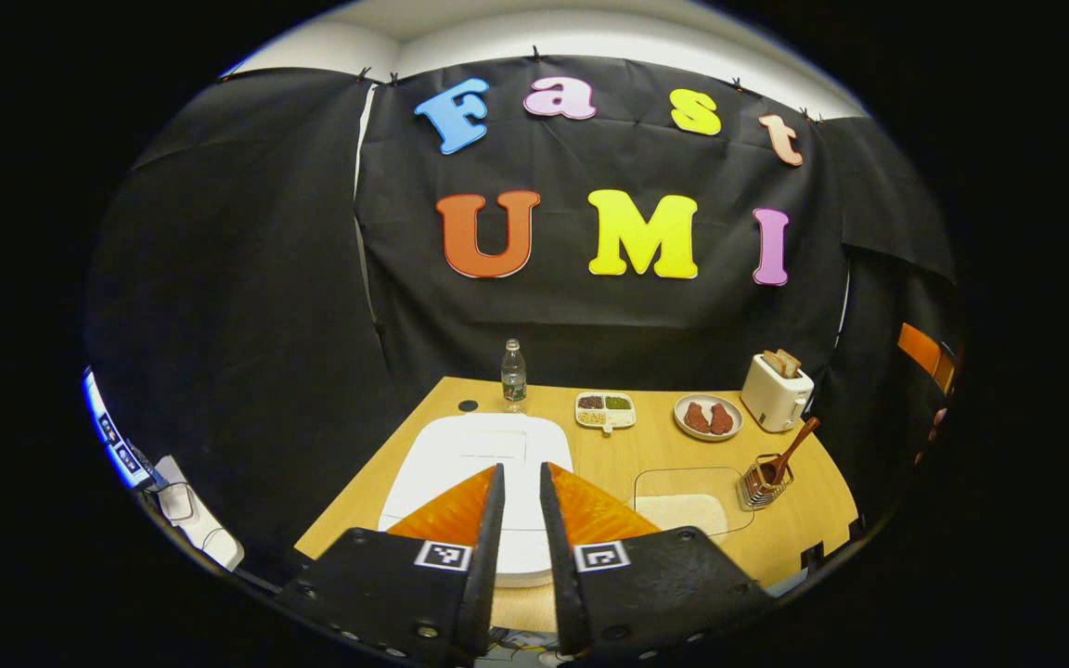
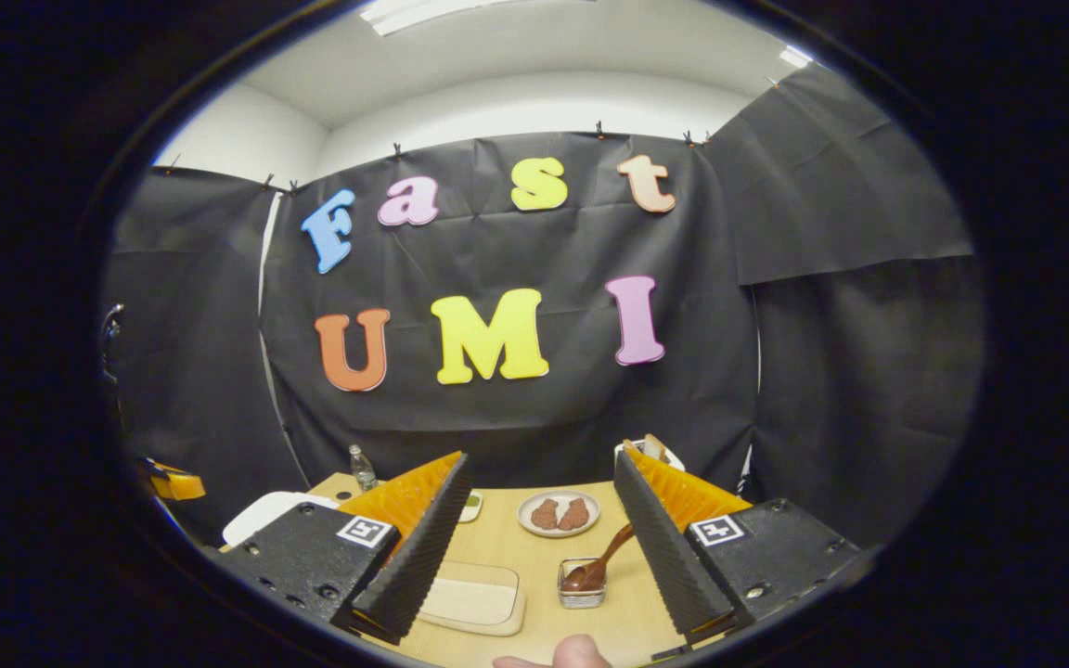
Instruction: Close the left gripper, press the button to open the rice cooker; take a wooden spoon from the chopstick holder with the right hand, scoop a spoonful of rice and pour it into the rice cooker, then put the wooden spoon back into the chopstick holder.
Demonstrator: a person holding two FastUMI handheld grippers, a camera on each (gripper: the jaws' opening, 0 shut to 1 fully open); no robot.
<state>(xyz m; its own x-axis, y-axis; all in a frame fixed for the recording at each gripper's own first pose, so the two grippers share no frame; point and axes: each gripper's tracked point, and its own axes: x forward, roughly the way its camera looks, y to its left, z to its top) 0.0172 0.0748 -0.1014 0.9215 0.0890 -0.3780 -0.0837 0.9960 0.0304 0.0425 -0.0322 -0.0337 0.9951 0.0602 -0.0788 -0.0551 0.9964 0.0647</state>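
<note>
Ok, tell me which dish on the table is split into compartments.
The small white tray beside the water bottle; its sections hold different grains. The round plate isn't divided.

Bright overhead ceiling light [image 2: 423, 11], sharp focus centrally, strong fisheye bending at edges.

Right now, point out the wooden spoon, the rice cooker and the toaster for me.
wooden spoon [image 2: 611, 553]: right gripper view, middle of its handle.
rice cooker [image 1: 479, 455]: left gripper view, top of its white lid.
toaster [image 1: 773, 394]: left gripper view, its white front face.
</note>
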